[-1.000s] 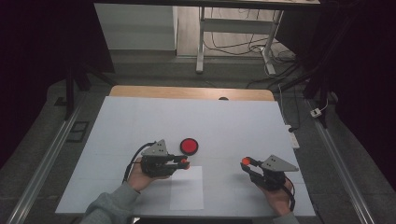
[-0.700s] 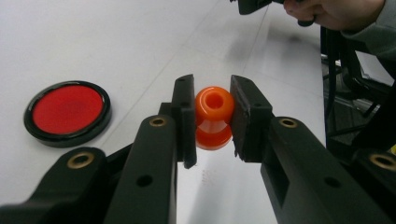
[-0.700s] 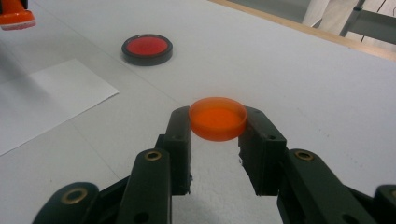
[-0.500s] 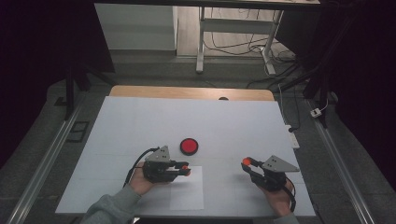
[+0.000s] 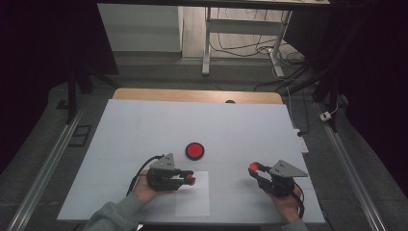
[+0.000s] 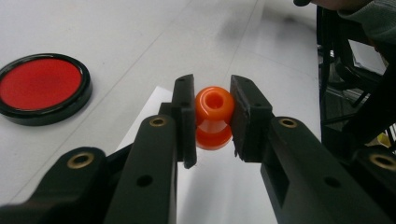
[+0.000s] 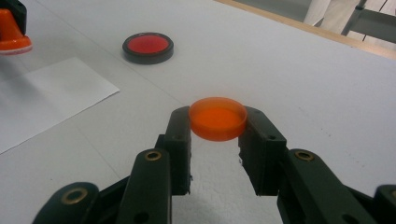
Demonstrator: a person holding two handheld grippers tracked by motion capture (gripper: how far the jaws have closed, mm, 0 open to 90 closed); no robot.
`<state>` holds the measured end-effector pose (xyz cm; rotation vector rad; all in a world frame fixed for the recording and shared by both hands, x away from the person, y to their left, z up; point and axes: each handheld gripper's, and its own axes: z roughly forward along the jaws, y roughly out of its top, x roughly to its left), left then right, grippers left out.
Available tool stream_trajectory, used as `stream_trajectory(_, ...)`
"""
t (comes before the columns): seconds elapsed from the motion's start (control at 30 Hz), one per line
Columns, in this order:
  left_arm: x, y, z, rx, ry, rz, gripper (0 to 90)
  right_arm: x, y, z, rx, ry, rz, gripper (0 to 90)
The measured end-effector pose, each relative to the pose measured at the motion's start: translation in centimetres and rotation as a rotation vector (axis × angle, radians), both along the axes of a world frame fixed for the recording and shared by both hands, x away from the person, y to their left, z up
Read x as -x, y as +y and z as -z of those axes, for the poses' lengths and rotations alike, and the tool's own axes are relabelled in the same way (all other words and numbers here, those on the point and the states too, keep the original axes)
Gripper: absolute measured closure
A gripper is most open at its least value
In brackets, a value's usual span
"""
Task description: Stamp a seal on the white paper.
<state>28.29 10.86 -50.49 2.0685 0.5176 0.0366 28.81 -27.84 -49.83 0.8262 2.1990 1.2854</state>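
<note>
Stamp (image 6: pixel 214 116): orange, knob-handled, clamped between the left gripper's (image 5: pixel 188 178) jaws over the white paper sheet (image 5: pixel 193 193).
Cap (image 7: pixel 218 118): orange disc, pinched in the right gripper (image 5: pixel 254 168).
Ink pad (image 5: pixel 195 150): red, black-rimmed, on the tabletop (image 5: pixel 144 125) beyond the paper.

Plastics and paper under my hands

My left gripper (image 6: pixel 213 123) pinches a glossy orange plastic stamp (image 6: pixel 214 116); my right gripper (image 7: pixel 217 135) a translucent orange plastic cap (image 7: pixel 217 118). The paper sheet (image 5: pixel 193 194) looks matt, the ink pad (image 6: pixel 41 87) black-rimmed and shiny.
</note>
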Motion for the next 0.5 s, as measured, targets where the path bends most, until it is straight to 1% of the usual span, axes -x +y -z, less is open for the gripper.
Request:
stream_trajectory(0.27, 0.08, -0.41, 0.5, -0.017, 0.009, 0.011, 72.0, 0.02, -0.02, 0.01, 0.001, 0.0, 0.001, 64.6)
stream_trajectory(0.5, 0.13, -0.83, 0.87, -0.036, 0.006, 0.019, 72.1, -0.01, -0.11, 0.04, 0.0, -0.003, -0.002, 64.6)
